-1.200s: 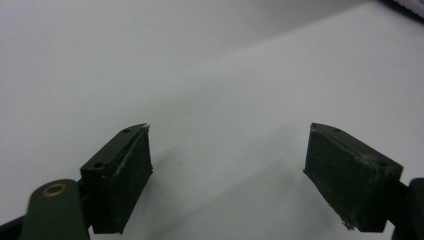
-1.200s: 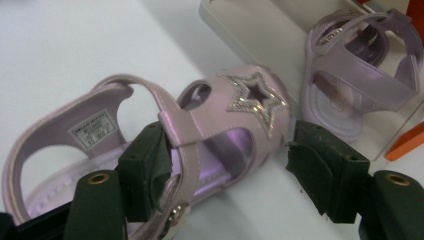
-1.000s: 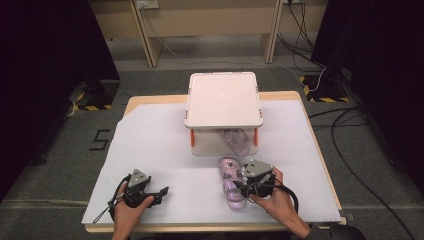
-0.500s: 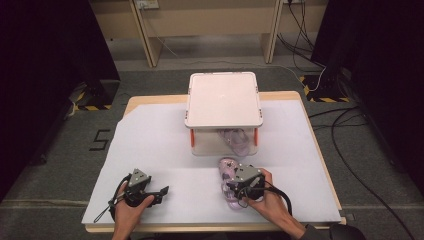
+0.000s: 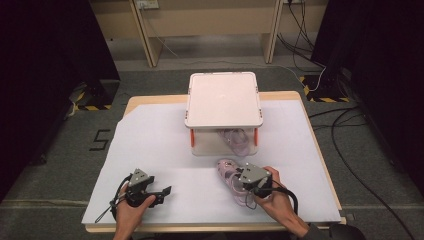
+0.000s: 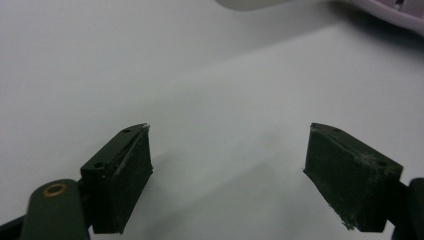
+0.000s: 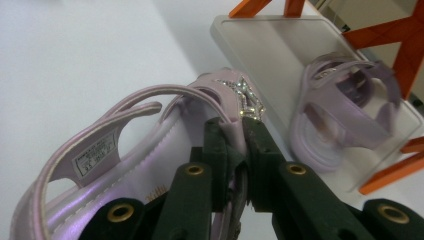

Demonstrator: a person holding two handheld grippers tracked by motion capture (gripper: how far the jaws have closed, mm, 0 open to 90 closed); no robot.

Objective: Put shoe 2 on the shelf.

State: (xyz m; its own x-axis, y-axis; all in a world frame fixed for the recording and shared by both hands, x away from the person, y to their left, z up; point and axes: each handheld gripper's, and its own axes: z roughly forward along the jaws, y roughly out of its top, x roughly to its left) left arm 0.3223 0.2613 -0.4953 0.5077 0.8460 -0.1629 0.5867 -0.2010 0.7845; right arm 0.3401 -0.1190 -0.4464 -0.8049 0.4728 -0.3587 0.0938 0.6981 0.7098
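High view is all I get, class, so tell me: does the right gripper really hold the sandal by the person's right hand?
Observer: Yes. The right gripper has just closed its jaws on the sandal, pinching its front strap between them.
Operator: Any decoration near the grip?
Observer: A rhinestone star sits just beyond the jaw tips.
Operator: And the left gripper?
Observer: The left gripper stands open, nothing between its jaws, over the white sheet.
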